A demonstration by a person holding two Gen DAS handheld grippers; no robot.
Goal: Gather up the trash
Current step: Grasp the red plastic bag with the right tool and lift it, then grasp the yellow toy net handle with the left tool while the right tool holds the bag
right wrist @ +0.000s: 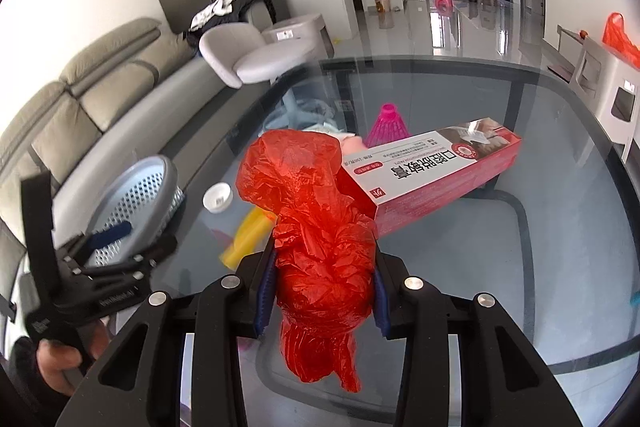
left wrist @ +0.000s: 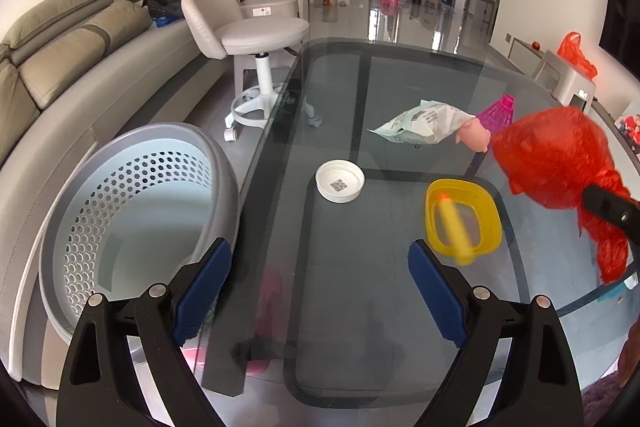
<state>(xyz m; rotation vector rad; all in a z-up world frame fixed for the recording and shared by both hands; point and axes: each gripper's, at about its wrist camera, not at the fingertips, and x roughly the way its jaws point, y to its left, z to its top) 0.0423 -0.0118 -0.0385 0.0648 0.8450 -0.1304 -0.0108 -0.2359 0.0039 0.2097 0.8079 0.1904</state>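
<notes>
At the bottom centre of the right wrist view, the right gripper (right wrist: pixel 324 291) has its blue pads clamped on a crumpled red plastic bag (right wrist: pixel 320 227), held above the dark glass table (right wrist: pixel 540 247). In the left wrist view the left gripper (left wrist: pixel 320 291) stands wide apart with nothing between its jaws. At lower left sits a grey perforated plastic basket (left wrist: pixel 136 203). Mid-frame lie a white round lid (left wrist: pixel 340 181) and a yellow plastic lid (left wrist: pixel 464 219); farther right, a pink-and-white toothpaste box (right wrist: pixel 440 171).
</notes>
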